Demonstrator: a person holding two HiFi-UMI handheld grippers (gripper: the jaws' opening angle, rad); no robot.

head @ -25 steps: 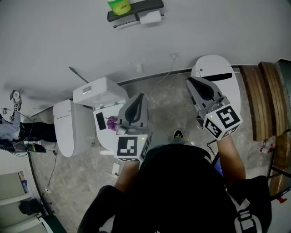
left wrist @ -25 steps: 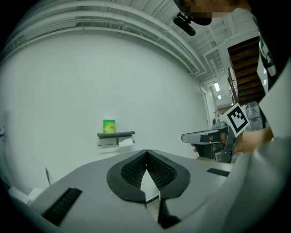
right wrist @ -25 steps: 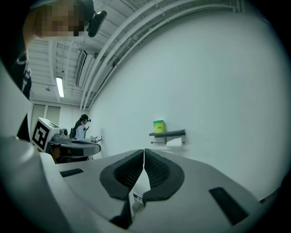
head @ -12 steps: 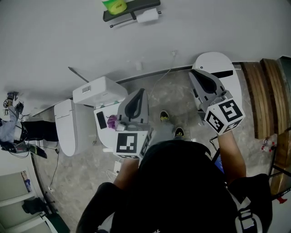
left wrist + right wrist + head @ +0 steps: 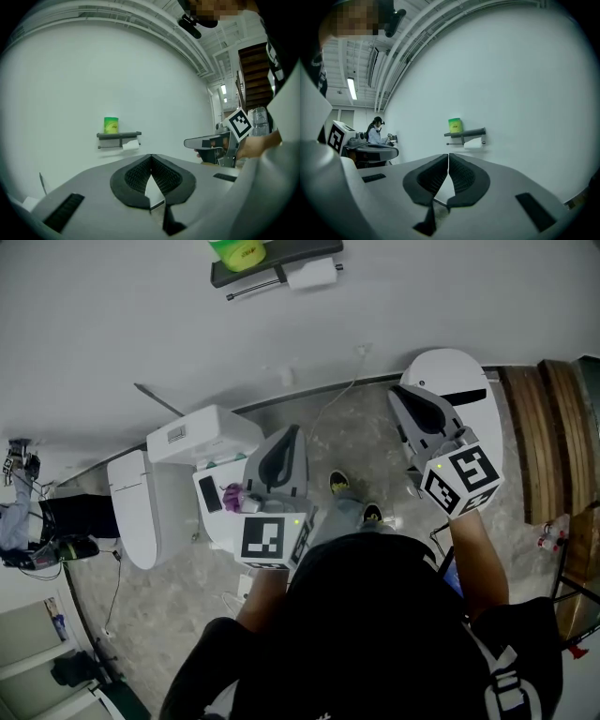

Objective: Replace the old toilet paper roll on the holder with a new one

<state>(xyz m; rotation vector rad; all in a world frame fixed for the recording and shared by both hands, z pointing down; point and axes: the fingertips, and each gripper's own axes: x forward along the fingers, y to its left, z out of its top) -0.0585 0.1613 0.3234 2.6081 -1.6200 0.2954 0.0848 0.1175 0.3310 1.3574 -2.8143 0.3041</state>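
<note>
A dark holder shelf [image 5: 277, 263] is fixed high on the white wall, far ahead of me. A white toilet paper roll [image 5: 312, 274] hangs on its bar, and a green wrapped roll [image 5: 242, 253] stands on the shelf. My left gripper [image 5: 286, 442] and right gripper [image 5: 405, 399] point at the wall, well short of the holder. Both have their jaws closed together with nothing between them. In the left gripper view the roll [image 5: 131, 145] shows small beyond the left gripper [image 5: 151, 157]. In the right gripper view the roll [image 5: 472, 144] hangs right of the right gripper [image 5: 448, 157].
A white toilet [image 5: 131, 507] with its tank [image 5: 202, 435] stands on the floor under my left gripper. Another white toilet lid [image 5: 450, 385] lies under the right one. Wooden steps [image 5: 548, 446] run along the right. A person [image 5: 377, 129] works far off at the left.
Both grippers have shifted a little toward the wall, still shut. A shoe has come into view on the floor between them.
</note>
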